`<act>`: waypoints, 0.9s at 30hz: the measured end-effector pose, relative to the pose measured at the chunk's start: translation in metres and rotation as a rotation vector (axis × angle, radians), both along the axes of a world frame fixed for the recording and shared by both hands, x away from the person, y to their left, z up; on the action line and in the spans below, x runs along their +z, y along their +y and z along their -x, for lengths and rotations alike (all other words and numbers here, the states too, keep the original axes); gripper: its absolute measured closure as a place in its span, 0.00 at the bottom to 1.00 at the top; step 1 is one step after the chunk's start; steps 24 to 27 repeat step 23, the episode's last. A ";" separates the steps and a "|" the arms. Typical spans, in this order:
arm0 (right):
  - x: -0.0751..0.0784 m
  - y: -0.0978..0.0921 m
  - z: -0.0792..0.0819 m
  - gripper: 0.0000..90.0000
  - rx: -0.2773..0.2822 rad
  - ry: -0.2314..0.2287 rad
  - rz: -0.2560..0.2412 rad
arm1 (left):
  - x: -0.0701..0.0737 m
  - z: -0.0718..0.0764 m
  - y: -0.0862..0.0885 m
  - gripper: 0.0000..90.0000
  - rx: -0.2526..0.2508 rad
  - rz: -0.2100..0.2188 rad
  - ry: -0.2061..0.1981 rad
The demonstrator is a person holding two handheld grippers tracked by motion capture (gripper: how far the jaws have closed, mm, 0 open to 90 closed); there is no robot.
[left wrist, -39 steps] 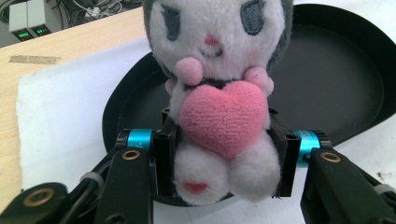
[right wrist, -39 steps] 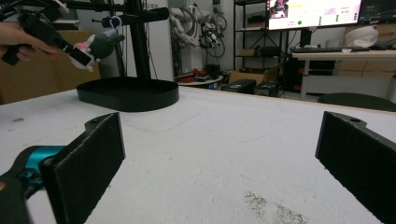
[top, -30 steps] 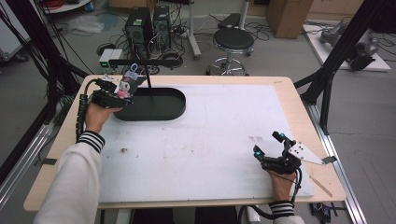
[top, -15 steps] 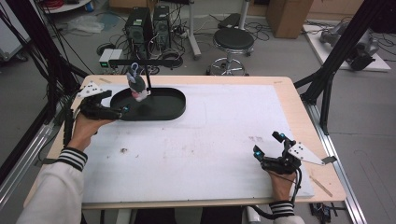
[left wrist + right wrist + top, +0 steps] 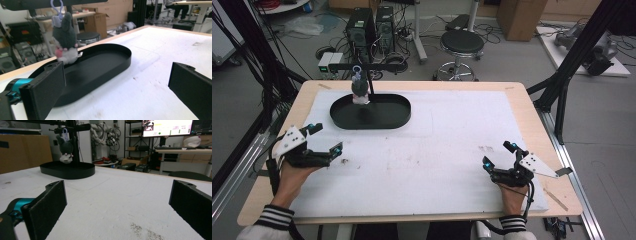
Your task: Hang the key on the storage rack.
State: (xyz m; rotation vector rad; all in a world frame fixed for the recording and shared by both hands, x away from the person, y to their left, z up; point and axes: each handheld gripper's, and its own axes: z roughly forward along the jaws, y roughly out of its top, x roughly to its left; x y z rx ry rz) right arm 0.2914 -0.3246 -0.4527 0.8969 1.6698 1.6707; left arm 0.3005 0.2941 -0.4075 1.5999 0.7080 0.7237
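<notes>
The plush keychain hangs by its ring from the stand's crossbar, above the far-left black tray. The left gripper and right gripper rest on the tabletop, jaws spread and empty, well apart from it.

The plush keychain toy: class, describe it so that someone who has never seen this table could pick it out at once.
Start from the white-covered table and go to the black oval tray at its far left. A black stand rises there, and the plush keychain toy hangs from its crossbar above the tray. It is the one soft thing here: dark grey with ears, a white and pink front and a pale loop on top.
</notes>
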 end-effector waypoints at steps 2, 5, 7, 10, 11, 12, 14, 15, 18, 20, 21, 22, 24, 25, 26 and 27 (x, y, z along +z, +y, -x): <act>0.000 0.001 0.001 0.00 0.001 0.007 -0.004 | -0.008 0.011 0.004 0.02 0.016 0.034 -0.001; 0.000 0.001 0.001 0.00 0.002 0.005 0.002 | -0.018 0.023 0.006 0.02 0.022 0.047 -0.013; 0.000 0.001 0.001 0.00 0.002 0.004 0.005 | -0.023 0.029 0.006 0.02 0.022 0.050 -0.022; 0.000 0.001 0.001 0.00 0.002 0.007 0.000 | -0.030 0.038 0.008 0.02 0.037 0.073 -0.038; 0.000 0.001 0.001 0.00 0.001 0.009 -0.001 | -0.033 0.040 0.009 0.02 0.043 0.074 -0.046; 0.000 0.001 0.001 0.00 0.000 0.007 -0.001 | -0.035 0.042 0.010 0.02 0.057 0.079 -0.050; 0.000 0.001 0.001 0.00 0.003 0.006 0.000 | -0.041 0.045 0.012 0.02 0.080 0.077 -0.063; 0.000 0.001 0.001 0.00 0.002 0.006 0.001 | -0.045 0.045 0.013 0.02 0.090 0.085 -0.053; 0.000 0.001 0.000 0.00 0.004 0.004 0.001 | -0.046 0.048 0.015 0.02 0.114 0.114 -0.083; 0.000 0.001 0.001 0.00 0.002 0.007 -0.003 | -0.046 0.048 0.014 0.02 0.122 0.110 -0.083; 0.000 0.001 0.001 0.00 0.002 0.008 -0.003 | -0.046 0.048 0.014 0.02 0.124 0.111 -0.082; 0.000 0.001 0.000 0.00 0.003 0.004 0.000 | -0.046 0.049 0.014 0.02 0.123 0.114 -0.082; 0.000 0.001 0.001 0.00 0.001 0.006 0.002 | -0.046 0.049 0.015 0.02 0.124 0.119 -0.084; 0.000 0.001 0.001 0.00 0.001 0.006 0.002 | -0.046 0.049 0.015 0.02 0.124 0.119 -0.084; 0.000 0.001 0.001 0.00 0.001 0.006 0.002 | -0.046 0.049 0.015 0.02 0.124 0.119 -0.084; 0.000 0.001 0.001 0.00 0.001 0.006 0.002 | -0.046 0.049 0.015 0.02 0.124 0.119 -0.084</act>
